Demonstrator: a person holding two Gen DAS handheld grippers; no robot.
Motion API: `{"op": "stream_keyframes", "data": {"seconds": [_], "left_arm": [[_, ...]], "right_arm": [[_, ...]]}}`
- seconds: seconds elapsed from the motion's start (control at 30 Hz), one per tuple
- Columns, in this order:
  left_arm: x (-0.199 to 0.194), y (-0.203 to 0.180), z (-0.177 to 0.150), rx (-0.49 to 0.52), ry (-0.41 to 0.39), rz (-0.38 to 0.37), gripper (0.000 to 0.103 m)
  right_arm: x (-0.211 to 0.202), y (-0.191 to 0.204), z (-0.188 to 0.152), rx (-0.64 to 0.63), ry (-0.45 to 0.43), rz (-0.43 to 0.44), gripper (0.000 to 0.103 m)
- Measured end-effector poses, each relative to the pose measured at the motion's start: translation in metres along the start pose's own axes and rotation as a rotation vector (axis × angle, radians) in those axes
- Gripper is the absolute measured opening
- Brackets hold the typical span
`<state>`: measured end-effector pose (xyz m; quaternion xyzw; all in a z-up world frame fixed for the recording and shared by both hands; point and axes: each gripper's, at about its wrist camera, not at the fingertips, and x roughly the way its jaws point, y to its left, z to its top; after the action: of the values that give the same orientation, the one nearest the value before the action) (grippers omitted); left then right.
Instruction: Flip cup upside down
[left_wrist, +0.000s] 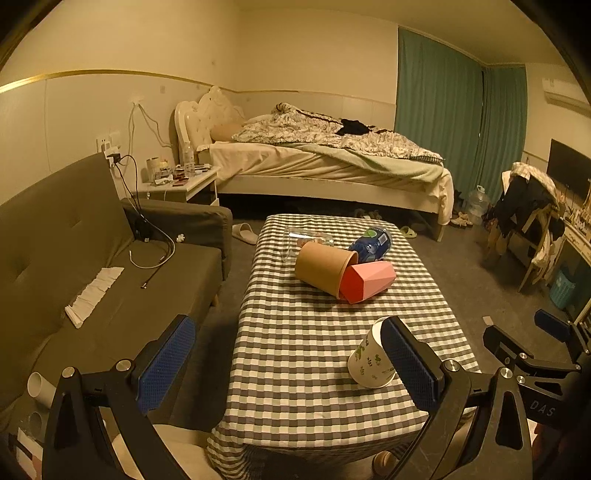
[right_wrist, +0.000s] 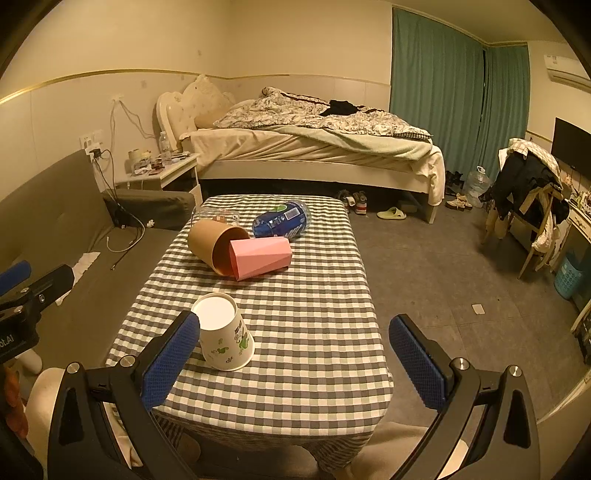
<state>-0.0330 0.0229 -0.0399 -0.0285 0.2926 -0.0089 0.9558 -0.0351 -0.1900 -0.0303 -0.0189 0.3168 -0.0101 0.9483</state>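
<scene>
So the white paper cup with green leaf print (right_wrist: 227, 336) sat rim-down on the checked-cloth counter (right_wrist: 295, 314), flat base up, which looked to me like the flip was basically done. It was right beside the left pad of the right tongs (right_wrist: 295, 356), not between them. Both the right and the left tongs (left_wrist: 290, 363) were spread wide, holding nothing, probably because the cup stood fine alone. Beyond the tongs, a brown paper tub (right_wrist: 216, 243), a pink faceted cup (right_wrist: 260, 256) and a blue bottle (right_wrist: 282, 221) lay on their sides, untouched.
</scene>
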Motion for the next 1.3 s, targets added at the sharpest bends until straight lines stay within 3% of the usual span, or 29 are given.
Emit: {"op": "stream_keyframes", "data": {"seconds": [1.3], "left_arm": [[-0.0002,0.0002,-0.0034,0.022,0.020,0.007,0.103]], "right_arm": [[0.0050,0.0046,-0.0056,-0.005,0.016,0.010,0.103]]}}
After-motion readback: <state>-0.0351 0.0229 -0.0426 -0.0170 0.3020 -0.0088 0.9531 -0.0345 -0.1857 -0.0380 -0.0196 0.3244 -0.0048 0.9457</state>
